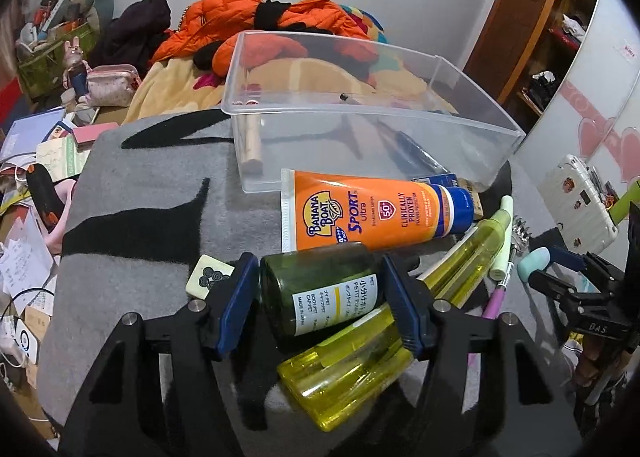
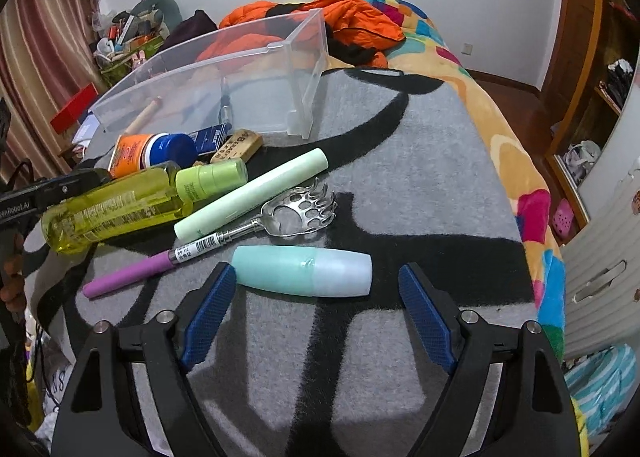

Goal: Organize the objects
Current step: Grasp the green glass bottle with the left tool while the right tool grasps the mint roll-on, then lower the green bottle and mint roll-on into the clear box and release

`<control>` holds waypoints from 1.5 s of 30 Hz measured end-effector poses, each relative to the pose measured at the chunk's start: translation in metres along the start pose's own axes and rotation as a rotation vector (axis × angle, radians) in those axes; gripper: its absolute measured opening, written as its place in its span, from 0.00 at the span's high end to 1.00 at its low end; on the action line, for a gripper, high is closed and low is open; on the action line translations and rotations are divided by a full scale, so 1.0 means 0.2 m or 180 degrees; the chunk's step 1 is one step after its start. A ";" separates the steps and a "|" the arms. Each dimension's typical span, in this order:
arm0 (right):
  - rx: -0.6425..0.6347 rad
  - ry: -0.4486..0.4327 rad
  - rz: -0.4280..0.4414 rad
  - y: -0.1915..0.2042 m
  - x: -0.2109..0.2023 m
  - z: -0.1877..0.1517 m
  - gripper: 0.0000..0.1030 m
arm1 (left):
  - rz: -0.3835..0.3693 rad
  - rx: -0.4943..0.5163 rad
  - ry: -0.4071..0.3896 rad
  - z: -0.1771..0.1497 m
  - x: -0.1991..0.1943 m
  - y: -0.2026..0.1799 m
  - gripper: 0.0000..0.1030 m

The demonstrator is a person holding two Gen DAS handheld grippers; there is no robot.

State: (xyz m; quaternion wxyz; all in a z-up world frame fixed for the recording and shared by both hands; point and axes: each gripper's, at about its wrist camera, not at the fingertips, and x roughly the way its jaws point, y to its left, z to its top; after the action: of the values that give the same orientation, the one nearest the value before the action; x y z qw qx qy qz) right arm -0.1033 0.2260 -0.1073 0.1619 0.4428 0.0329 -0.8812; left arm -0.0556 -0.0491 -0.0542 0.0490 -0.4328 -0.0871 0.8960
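Both the left gripper and right gripper have black angular frames, silver screw heads and textured blue finger pads.

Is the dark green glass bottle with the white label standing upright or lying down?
Lying down. The dark green glass bottle lies on its side on the grey rug, label sideways, between the left gripper fingers.
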 end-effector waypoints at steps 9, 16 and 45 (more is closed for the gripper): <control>-0.0022 -0.0055 0.0010 0.00 -0.02 0.00 0.58 | 0.0071 -0.0031 -0.0140 -0.01 -0.09 0.03 0.40; -0.0275 0.0117 0.0285 0.05 -0.05 -0.04 0.66 | 0.0089 -0.0065 -0.0283 0.00 -0.20 0.06 0.40; -0.0555 -0.0285 0.0371 0.15 -0.17 0.14 0.79 | -0.0068 -0.0134 -0.0714 0.17 -0.37 -0.01 0.40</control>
State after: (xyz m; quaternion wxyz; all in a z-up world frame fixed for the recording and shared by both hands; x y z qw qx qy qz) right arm -0.0964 0.2018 -0.0616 0.2522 0.3884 0.0763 -0.8830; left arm -0.0369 -0.0623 0.0247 0.0395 -0.3298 -0.1154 0.9362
